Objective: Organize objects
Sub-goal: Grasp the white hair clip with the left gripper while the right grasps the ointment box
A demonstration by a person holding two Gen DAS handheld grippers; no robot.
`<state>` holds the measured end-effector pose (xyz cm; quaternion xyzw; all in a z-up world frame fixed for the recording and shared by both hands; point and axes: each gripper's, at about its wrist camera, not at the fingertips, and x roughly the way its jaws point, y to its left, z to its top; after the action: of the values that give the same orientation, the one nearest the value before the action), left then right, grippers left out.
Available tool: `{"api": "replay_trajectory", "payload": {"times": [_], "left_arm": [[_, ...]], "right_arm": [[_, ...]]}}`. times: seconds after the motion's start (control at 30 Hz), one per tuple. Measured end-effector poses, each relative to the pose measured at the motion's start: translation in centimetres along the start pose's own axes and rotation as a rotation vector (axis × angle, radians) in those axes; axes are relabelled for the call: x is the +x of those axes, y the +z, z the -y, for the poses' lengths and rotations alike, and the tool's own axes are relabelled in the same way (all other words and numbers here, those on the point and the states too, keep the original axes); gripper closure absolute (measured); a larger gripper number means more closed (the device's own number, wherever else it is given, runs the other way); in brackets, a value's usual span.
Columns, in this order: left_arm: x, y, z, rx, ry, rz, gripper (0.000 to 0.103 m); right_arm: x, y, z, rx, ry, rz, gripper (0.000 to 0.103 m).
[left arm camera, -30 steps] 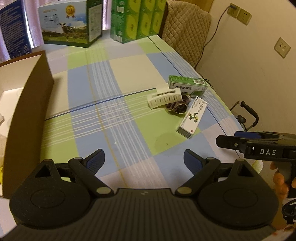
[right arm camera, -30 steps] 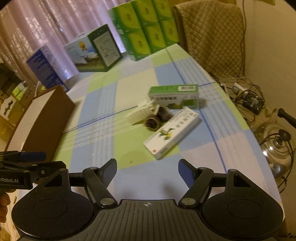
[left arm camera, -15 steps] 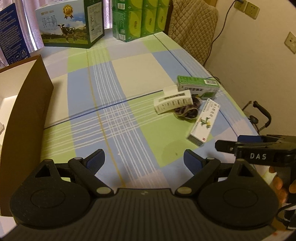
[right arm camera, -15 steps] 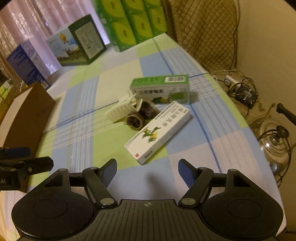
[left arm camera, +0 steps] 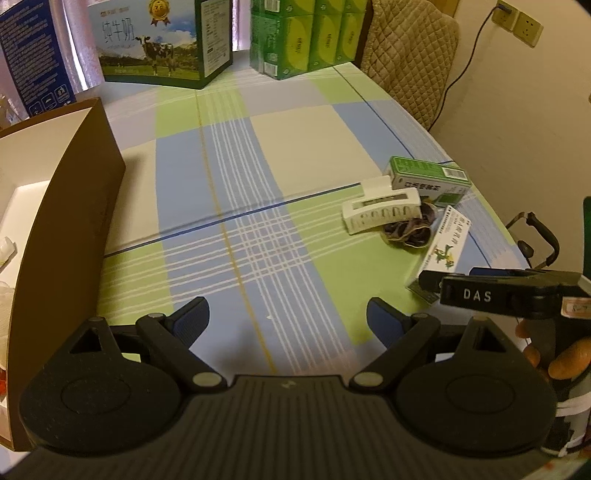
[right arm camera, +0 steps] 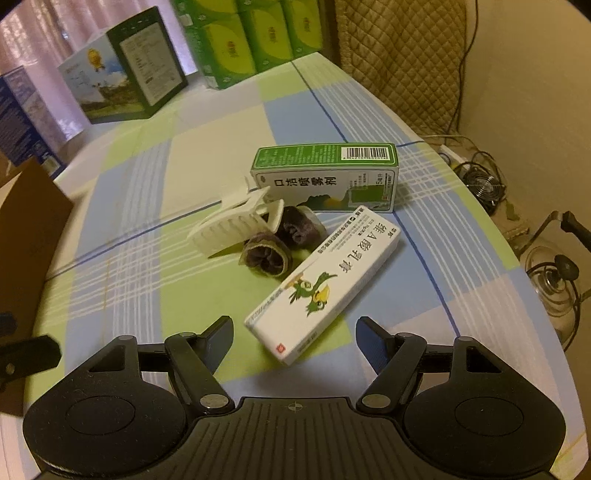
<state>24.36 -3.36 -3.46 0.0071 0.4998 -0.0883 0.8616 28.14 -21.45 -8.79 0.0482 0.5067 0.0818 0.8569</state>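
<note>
A white carton with a green parrot (right arm camera: 325, 280) lies on the checked tablecloth, its near end between the open fingers of my right gripper (right arm camera: 295, 338). Behind it sit a dark hair tie (right arm camera: 280, 243), a white hair claw (right arm camera: 236, 218) and a green-and-white carton (right arm camera: 325, 177). The same cluster shows at the right in the left wrist view: white hair claw (left arm camera: 382, 210), green-and-white carton (left arm camera: 428, 181), parrot carton (left arm camera: 445, 251). My left gripper (left arm camera: 288, 319) hangs open over bare cloth with nothing between its fingers. The right gripper (left arm camera: 498, 291) crosses the right edge there, held by a hand.
An open brown cardboard box (left arm camera: 70, 221) stands at the left. At the table's far end stand a milk carton box (left arm camera: 162, 40), a green tissue pack (left arm camera: 306, 33) and a blue box (left arm camera: 33, 55). A quilted chair back (left arm camera: 410, 62) is beyond the right edge; a kettle (right arm camera: 554, 280) sits on the floor.
My right gripper has moved forward toward the parrot carton until the carton's near end lies between its fingers. The left gripper has drifted slightly forward; both stayed open.
</note>
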Motion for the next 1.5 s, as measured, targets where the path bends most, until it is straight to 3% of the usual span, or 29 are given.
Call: {"api": "replay_trajectory", "payload": {"times": [0.23,0.63,0.83,1.1,1.13,1.17,1.2,1.23,1.5], "left_arm": [[0.8,0.4,-0.8,-0.005,0.010,-0.012,0.013],[2.4,0.7,-0.5,0.004,-0.010,-0.043,0.013],[3.5,1.3,0.2,0.012,-0.032,-0.041,0.013],[5.1,3.1,1.8,0.019,-0.078,-0.020,0.013],[5.4,3.4,2.0,0.019,-0.087,-0.019,0.013],[5.6,3.7,2.3,0.017,-0.095,-0.018,0.013],[5.8,3.9,2.4,0.016,-0.102,-0.019,0.012],[6.1,4.2,2.7,0.016,-0.110,-0.019,0.012],[8.5,6.6,3.8,-0.027,-0.214,-0.028,0.009]], "right_arm": [[1.3,0.4,0.2,0.024,-0.033,-0.003,0.033],[-1.1,-0.7,5.0,0.077,-0.091,0.002,0.033],[-1.6,0.0,5.1,0.050,-0.087,0.042,0.033],[0.8,1.4,4.5,-0.007,-0.106,0.073,0.033],[0.9,1.4,4.6,-0.016,-0.108,0.076,0.039],[1.0,1.4,4.8,-0.024,-0.106,0.071,0.055],[1.0,1.3,5.0,-0.025,-0.091,0.064,0.064],[1.0,1.1,5.3,-0.023,-0.093,0.065,0.068],[-0.5,0.0,8.1,0.026,-0.122,0.055,0.068]]}}
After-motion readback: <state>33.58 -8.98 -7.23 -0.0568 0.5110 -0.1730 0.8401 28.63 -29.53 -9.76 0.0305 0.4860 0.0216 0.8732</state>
